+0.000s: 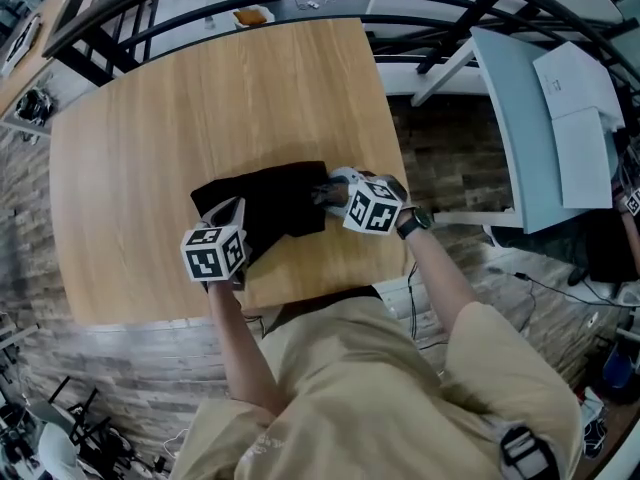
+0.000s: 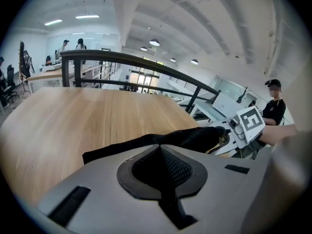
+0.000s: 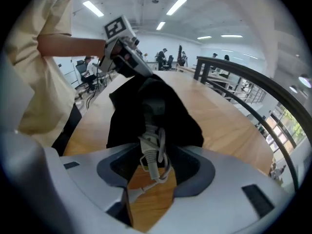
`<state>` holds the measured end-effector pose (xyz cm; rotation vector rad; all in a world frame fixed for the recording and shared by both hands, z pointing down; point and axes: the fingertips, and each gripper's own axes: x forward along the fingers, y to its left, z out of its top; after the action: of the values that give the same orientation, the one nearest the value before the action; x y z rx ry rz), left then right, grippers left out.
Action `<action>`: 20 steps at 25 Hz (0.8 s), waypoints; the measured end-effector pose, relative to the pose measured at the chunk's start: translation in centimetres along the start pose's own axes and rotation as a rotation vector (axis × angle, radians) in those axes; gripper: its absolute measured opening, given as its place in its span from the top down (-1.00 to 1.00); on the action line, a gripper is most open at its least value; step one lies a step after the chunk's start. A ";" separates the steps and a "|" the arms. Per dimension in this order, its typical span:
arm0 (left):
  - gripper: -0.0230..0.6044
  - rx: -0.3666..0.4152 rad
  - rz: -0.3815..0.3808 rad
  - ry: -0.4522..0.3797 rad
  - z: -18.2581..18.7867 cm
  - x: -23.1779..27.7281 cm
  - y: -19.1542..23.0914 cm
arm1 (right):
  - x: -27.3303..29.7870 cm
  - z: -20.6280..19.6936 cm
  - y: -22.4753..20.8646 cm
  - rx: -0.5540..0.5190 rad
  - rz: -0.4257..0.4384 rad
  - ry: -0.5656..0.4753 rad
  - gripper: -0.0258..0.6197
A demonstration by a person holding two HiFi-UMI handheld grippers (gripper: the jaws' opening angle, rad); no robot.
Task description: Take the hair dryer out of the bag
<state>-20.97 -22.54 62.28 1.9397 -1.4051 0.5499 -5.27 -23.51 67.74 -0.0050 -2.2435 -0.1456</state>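
Black fabric bag point(image 1: 270, 203) is lying near 6 o'clock on the wooden table point(image 1: 180, 98), with the grey hair dryer point(image 3: 153, 106) poking handle-first out of its 3 o'clock end. Left gripper point(image 1: 233, 211) is clenching the bag's 8 o'clock corner; right gripper point(image 1: 328, 192) is hanging released, jaws parted around the cord point(image 3: 152, 155). Dryer is probably rigid, smooth and hefty, the cord floppy, so the handle is looking like the better hold.

A wooden table point(image 1: 200, 118) stands beside a black railing point(image 2: 97, 55) (strip lights point(image 3: 92, 8) overhead) on grey plank floor point(image 1: 450, 168).
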 end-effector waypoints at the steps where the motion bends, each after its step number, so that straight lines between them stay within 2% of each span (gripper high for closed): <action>1: 0.88 0.002 -0.002 0.002 0.0 0.0 -0.1 | 0.7 -0.1 0.4 -0.034 0.031 0.023 0.33; 3: 0.88 0.005 -0.003 0.003 0.1 0.1 -0.2 | 1.9 0.0 0.9 -0.085 0.080 0.052 0.24; 6: 0.88 -0.003 0.002 0.004 0.1 0.1 -0.1 | 3.7 0.5 1.1 -0.134 0.129 0.084 0.24; 10: 0.88 -0.020 0.011 0.004 -0.1 0.4 0.0 | 5.8 0.3 1.8 -0.120 0.193 0.119 0.24; 14: 0.88 -0.040 0.020 0.003 -0.3 0.6 0.2 | 6.1 0.2 1.8 -0.147 0.181 0.107 0.25; 16: 0.88 -0.056 0.023 0.005 -0.4 0.7 0.4 | 6.1 0.4 1.9 -0.168 0.159 0.087 0.36; 20: 0.88 -0.088 0.020 0.009 -0.7 0.9 0.2 | 5.0 0.7 2.2 -0.205 0.131 0.054 0.37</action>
<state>-20.83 -22.71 63.44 1.8536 -1.4202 0.4974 -8.83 -21.52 71.40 -0.2551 -2.1575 -0.3003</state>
